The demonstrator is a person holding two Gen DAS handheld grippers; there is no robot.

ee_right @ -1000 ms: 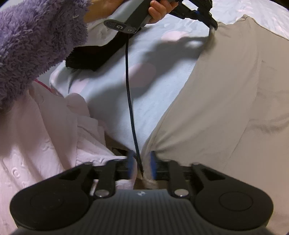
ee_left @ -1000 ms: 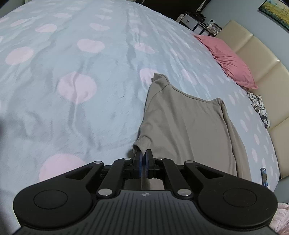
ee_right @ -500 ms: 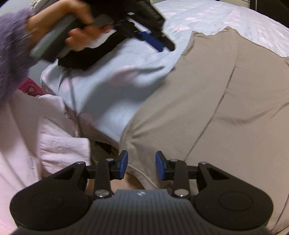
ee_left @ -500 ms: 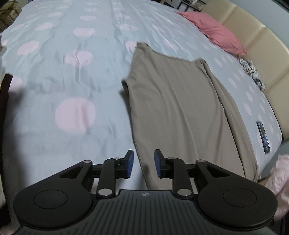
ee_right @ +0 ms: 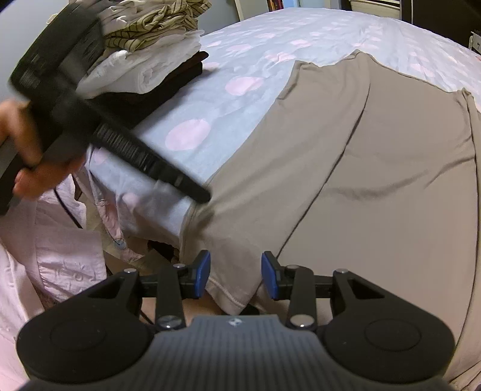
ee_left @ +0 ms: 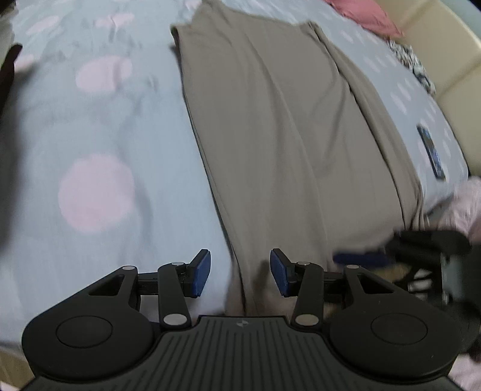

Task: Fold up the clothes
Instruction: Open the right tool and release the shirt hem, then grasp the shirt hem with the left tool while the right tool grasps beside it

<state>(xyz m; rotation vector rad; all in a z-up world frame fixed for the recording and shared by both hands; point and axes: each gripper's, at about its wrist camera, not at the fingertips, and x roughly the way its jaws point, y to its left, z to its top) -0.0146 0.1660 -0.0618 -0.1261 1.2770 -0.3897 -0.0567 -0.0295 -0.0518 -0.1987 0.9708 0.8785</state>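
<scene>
A taupe garment (ee_left: 285,126) lies flat on the polka-dot bedspread (ee_left: 90,126), folded lengthwise into a long strip. My left gripper (ee_left: 240,276) is open over its near left edge, fabric showing between the blue pads. In the right wrist view the same taupe garment (ee_right: 375,156) fills the right half, with a fold line down its middle. My right gripper (ee_right: 235,275) is open above the hemmed near corner. The left gripper (ee_right: 120,141), held by a hand, shows blurred at the left, its tip near the garment's left edge. The right gripper (ee_left: 390,255) appears blurred at the lower right.
A stack of folded clothes (ee_right: 150,54) sits on the bed's left corner. A pink pillow (ee_left: 360,15) lies by the beige headboard (ee_left: 445,60). A phone (ee_left: 431,150) rests on the bed to the garment's right. Pink fabric (ee_right: 45,240) hangs off the bed edge.
Both grippers let go of the garment and opened. The left one pulled back toward the near end; the garment now lies flat and lengthwise.
</scene>
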